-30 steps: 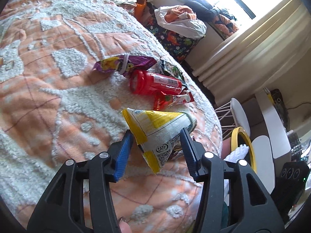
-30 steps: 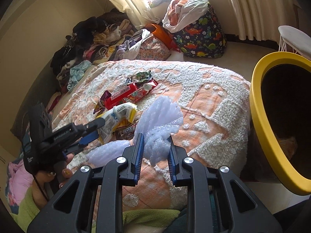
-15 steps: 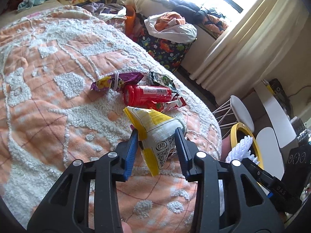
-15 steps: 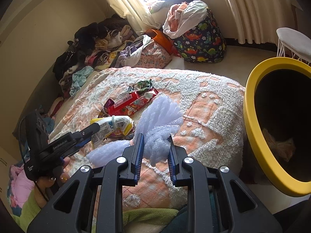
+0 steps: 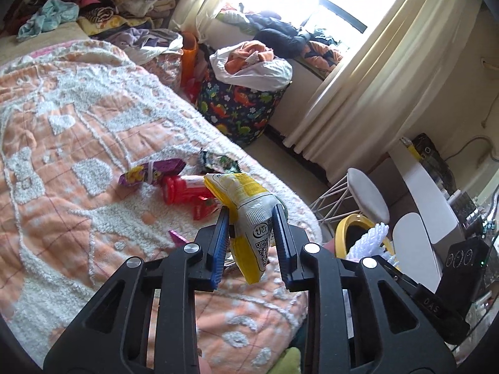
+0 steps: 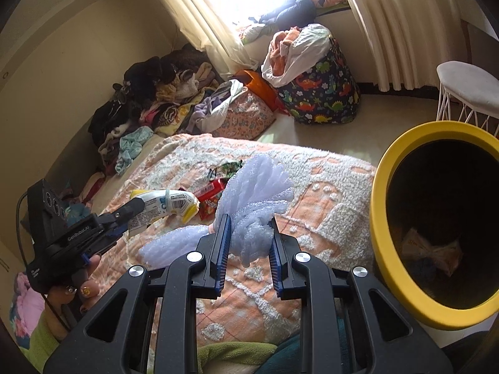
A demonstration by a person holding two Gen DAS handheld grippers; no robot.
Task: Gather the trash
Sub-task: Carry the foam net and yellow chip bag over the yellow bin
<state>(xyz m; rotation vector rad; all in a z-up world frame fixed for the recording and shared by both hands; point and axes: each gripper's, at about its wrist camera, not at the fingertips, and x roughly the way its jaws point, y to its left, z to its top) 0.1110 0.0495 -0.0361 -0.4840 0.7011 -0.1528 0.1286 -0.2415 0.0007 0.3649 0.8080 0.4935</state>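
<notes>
Left wrist view: the left gripper (image 5: 251, 229) pinches a yellow-white wrapper (image 5: 249, 215) above the bed (image 5: 78, 143), where more wrappers (image 5: 174, 180) lie. In the right wrist view, the right gripper (image 6: 249, 238) pinches white foam (image 6: 255, 199) beside the yellow bin (image 6: 379, 205).
</notes>
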